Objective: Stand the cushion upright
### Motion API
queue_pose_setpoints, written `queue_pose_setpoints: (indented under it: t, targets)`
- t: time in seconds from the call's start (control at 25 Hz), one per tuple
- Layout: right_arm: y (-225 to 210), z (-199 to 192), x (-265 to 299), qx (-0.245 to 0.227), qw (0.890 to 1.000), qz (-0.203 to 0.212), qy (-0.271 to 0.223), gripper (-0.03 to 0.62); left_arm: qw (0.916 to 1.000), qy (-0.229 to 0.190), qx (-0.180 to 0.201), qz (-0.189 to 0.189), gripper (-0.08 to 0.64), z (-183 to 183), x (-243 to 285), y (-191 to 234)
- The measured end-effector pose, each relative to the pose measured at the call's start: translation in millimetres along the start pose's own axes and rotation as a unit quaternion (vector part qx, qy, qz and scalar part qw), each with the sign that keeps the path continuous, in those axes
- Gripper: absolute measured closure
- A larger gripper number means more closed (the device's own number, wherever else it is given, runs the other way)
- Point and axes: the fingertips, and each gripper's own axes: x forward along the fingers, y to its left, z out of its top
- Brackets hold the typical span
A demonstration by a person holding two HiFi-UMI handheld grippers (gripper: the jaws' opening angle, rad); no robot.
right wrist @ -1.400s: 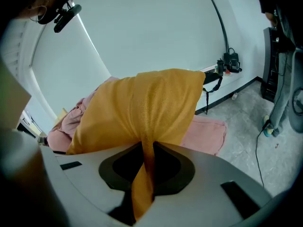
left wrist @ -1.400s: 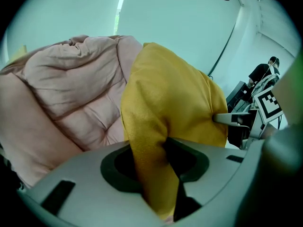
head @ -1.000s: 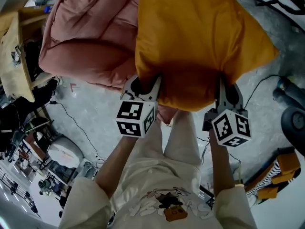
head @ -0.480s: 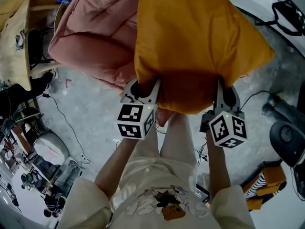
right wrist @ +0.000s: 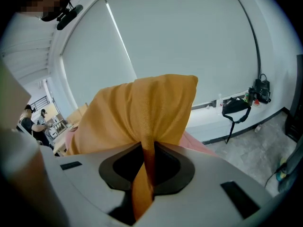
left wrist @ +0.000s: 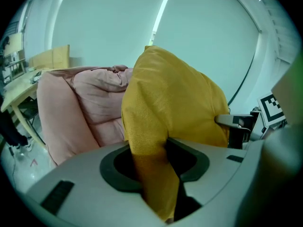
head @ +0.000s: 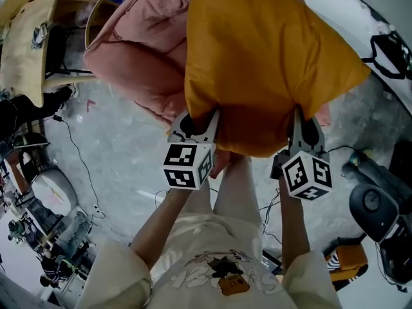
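Partly behind yellow cushion [head: 270,63], pink beanbag [head: 135,63].

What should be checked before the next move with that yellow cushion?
1. Left gripper clamped on the cushion's near edge: ok, fabric is pinched between its jaws.
2. Right gripper clamped on the same edge: ok, a fold is pinched there too.
3. Both grips at about the same height: ok.
4. Cushion standing by itself: not ok, both grippers carry it.
5. Cushion's far edge clear of the pink bedding: cannot tell, the cushion hides it.
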Motion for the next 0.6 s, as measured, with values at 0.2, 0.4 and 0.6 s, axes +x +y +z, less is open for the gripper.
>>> queue_pose_setpoints:
  t: [0.2,0.4,0.6]
  targets:
    - [10,18,12,-0.024,0.999,0.022,-0.002,0.512,0.9993,-0.021,-0.022,0.021,0.391,10,-6,4]
    - [27,33,23,-0.052,0.998,0.046,-0.005,0.512,0.9967,-0.038,-0.057,0.044,0.387,13,-13,13]
    - [51,44,36,-0.074,0.995,0.068,-0.006,0.512,0.9926,-0.059,-0.082,0.067,0.387,16,-24,28]
